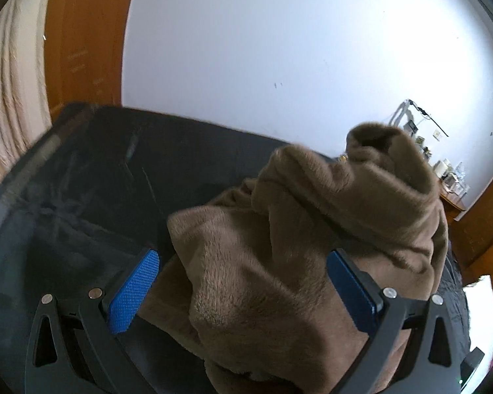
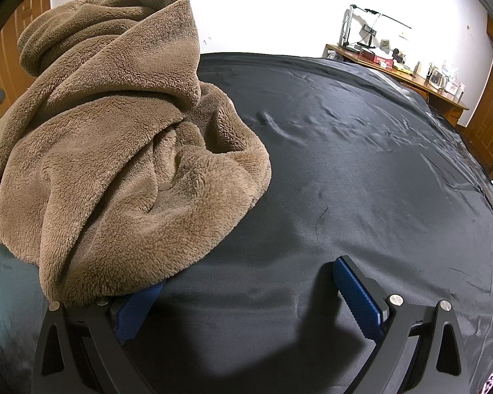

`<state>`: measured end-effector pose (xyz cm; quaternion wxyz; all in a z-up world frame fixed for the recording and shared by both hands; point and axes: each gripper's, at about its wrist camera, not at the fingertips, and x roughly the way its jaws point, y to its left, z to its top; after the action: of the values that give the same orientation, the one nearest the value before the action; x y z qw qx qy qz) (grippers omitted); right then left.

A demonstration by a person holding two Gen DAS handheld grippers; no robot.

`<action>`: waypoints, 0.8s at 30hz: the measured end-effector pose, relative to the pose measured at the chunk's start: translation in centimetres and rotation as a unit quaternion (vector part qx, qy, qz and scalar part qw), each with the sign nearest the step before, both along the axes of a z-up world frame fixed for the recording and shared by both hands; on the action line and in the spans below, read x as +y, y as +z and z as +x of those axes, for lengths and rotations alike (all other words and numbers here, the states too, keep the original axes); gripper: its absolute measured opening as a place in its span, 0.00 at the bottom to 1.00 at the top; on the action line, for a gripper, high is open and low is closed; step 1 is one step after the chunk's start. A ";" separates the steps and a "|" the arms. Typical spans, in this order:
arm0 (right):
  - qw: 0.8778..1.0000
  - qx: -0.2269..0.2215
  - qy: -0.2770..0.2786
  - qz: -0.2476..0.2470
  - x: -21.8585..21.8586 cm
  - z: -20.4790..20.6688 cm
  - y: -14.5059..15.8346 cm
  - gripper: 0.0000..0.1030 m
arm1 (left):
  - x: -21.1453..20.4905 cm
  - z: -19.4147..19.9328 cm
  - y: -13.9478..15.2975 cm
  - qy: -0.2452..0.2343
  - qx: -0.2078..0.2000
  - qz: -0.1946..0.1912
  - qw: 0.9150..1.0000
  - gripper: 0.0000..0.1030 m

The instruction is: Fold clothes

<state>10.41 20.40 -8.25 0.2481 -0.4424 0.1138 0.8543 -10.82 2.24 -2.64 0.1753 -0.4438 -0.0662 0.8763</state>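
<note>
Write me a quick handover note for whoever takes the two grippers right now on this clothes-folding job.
Left gripper: open, jaws wide, brown fleece garment between the pads but not pinched.
Right gripper: open, over bare black sheet; the garment's edge drapes over its left finger.
Garment: one crumpled heap on the sheet, standing up in bunched folds.
Done: nothing folded yet.
Left: grab it, spread it flat on the free sheet to its right, then fold.
</note>
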 end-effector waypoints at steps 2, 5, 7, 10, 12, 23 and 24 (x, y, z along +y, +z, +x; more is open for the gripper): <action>1.000 0.000 0.000 0.000 0.0 0.0 0.0 1.00 | -0.2 -0.3 -1.1 0.004 -0.010 0.002 1.000 0.99; 1.000 0.000 0.000 0.000 0.0 0.0 0.0 1.00 | -0.4 -0.6 -2.2 0.007 -0.024 0.005 1.000 0.99; 1.000 -0.001 0.009 0.000 0.0 0.1 0.1 1.00 | -0.5 -0.5 -2.5 0.010 -0.025 0.000 1.000 0.99; 0.999 -0.001 0.044 0.000 0.5 0.3 -0.1 1.00 | -0.6 -0.5 -3.0 0.014 -0.030 -0.010 0.999 0.99; 0.997 0.000 0.072 0.000 0.8 0.8 -0.1 1.00 | -0.6 -0.9 -3.5 0.017 -0.041 -0.014 0.999 0.99; 0.995 0.026 0.099 -0.016 3.7 1.5 1.0 1.00 | -0.4 -0.6 -3.3 0.019 -0.054 -0.010 0.998 0.99; 0.994 0.047 0.094 -0.020 4.3 1.4 1.9 1.00 | -0.4 -0.8 -3.2 0.020 -0.054 -0.008 0.998 0.99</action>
<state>11.85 24.70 -6.39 0.1523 -0.4158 0.1003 0.8910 -11.64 1.88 -5.85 0.1507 -0.4902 -0.0770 0.8550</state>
